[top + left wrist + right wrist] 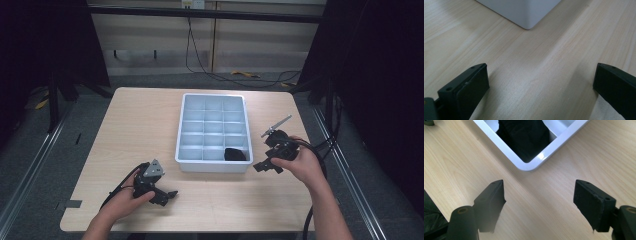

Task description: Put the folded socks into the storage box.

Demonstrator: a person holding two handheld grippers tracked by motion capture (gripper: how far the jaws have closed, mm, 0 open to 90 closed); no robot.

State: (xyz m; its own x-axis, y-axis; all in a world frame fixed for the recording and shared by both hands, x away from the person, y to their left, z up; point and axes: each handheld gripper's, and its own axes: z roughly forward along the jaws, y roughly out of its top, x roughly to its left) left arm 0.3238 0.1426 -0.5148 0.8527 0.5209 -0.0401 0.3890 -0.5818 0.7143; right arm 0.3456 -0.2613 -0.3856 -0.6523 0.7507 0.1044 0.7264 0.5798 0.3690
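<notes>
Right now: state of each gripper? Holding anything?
Left gripper: open, nothing between the jaws, bare table under it.
Right gripper: open, empty, facing the corner of the white tray where the black object lies.

Both forearms are bare, with no sleeves. The left gripper (170, 195) is black, topped by a grey three-cornered plate, and a black cable trails back from it. The right gripper (261, 166) is black too, with a thin grey bar above and a looping black cable. The jaws are blocky black pads with small screw holes.
</notes>
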